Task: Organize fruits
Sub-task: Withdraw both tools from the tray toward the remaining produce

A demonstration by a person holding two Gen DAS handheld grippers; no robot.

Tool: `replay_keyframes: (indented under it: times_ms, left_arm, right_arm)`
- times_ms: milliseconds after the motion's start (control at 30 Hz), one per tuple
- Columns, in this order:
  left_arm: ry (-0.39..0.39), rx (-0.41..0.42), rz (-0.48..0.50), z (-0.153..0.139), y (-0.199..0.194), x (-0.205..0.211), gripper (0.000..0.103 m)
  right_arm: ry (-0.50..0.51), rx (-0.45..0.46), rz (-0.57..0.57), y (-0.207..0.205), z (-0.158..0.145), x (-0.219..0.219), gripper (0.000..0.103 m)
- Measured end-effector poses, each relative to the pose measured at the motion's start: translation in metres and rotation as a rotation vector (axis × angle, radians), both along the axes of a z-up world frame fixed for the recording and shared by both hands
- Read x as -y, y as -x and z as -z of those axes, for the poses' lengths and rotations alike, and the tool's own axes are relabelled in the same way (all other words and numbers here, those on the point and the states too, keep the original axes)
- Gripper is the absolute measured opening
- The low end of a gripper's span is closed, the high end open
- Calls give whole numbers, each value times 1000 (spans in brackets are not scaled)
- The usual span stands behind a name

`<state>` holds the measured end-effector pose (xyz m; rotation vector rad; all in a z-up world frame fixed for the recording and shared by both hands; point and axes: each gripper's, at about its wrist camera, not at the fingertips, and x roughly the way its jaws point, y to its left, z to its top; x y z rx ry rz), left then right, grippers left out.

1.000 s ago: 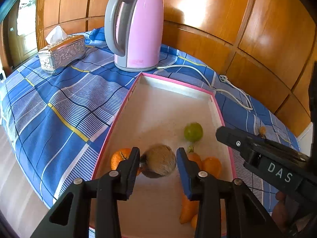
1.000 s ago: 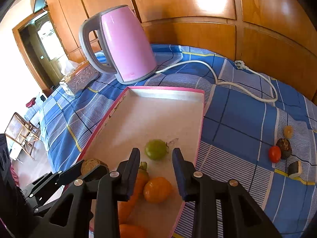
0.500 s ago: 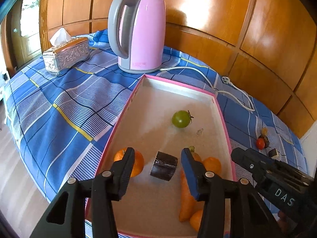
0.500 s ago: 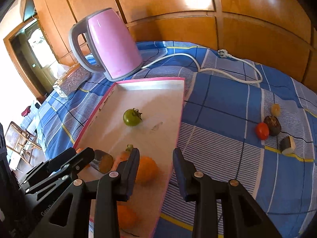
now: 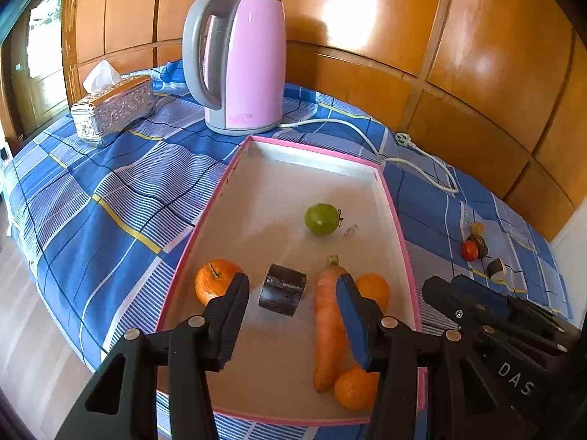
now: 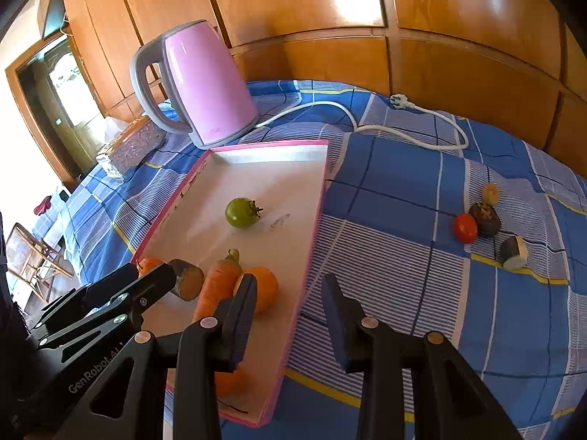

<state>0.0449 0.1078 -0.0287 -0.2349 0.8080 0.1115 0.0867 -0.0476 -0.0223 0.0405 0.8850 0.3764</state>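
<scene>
A pink-rimmed white tray [image 5: 207, 220] holds a green tomato [image 5: 322, 219], a carrot [image 5: 328, 322], three oranges [image 5: 214, 280] and a dark cut chunk [image 5: 282, 289]. My left gripper [image 5: 293, 313] stands open just short of the chunk, not touching it. In the right wrist view, my right gripper [image 6: 290, 302] is open and empty above the tray's right rim [image 6: 310, 256]. On the cloth to the right lie a red tomato [image 6: 466, 227], a dark round fruit [image 6: 485, 213], a small yellow fruit [image 6: 490, 192] and a cut piece [image 6: 515, 253].
A pink kettle [image 5: 242, 62] stands behind the tray, and its white cord [image 5: 414, 150] trails right across the blue checked cloth. A silver tissue box [image 5: 113, 110] sits at the far left. The table's edge drops off on the left, and wooden panels close the back.
The left gripper let go of the dark chunk, which now lies on the tray, and drew back a little. The right gripper moved right, from over the tray to its right rim.
</scene>
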Motion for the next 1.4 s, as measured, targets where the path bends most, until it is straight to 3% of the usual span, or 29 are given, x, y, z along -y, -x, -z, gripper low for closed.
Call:
replay_keyframes:
  times_ms: [833, 1400]
  left_arm:
    - [-46, 4, 82, -4, 1, 30, 52]
    - [-75, 7, 170, -7, -7, 66, 52]
  right_arm:
    - [-10, -8, 98, 9, 7, 38, 37]
    - [-19, -29, 223, 8, 18, 91, 37]
